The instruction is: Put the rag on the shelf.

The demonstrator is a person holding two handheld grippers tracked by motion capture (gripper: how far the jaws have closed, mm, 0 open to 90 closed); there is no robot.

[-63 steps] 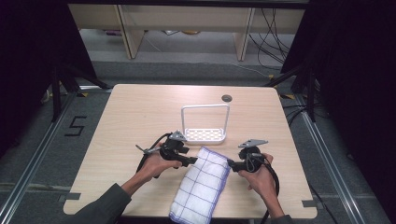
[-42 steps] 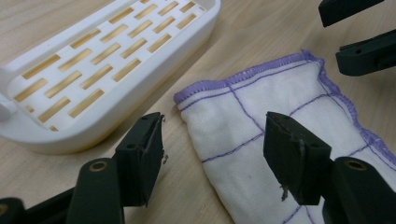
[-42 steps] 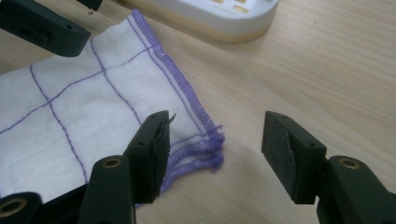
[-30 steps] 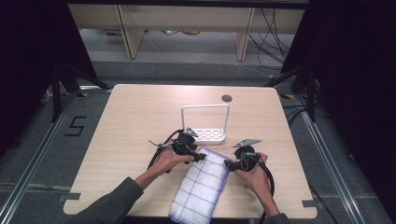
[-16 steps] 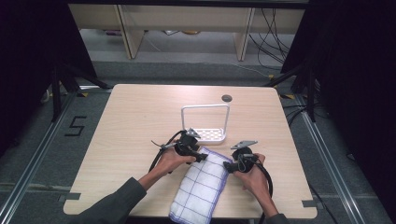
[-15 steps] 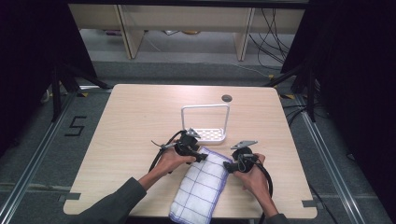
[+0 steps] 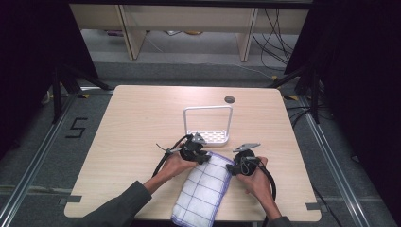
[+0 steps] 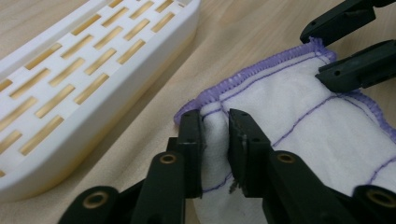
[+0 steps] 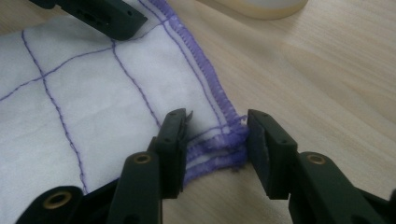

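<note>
— While the cloth (image 7: 202, 189) lay folded at the near edge of the table (image 7: 123, 123), hanging a little over it, why did both grippers sit at its far end?

— Likely because that end held the two corners to be lifted; the left gripper (image 8: 215, 140) had its jaws pressed on the far left corner, a ridge of white fabric bunched between them; that looked like a firm pinch.

— And the right gripper (image 9: 215, 144)?

— Its jaws straddled the far right corner, where the purple hems were stacked in layers; a gap remained on each side, so it was spread and not yet biting; I judged it was about to close.

— Why come in so low?

— Thin cloth lying flat gives no edge to catch otherwise; the jaws had to scrape the wood to get under the hem.

— And the white rack (image 7: 208, 126)?

— It stood just beyond the cloth, toward the middle of the table, apart from it; probably the place the cloth was meant for, though I couldn't be sure.
</note>
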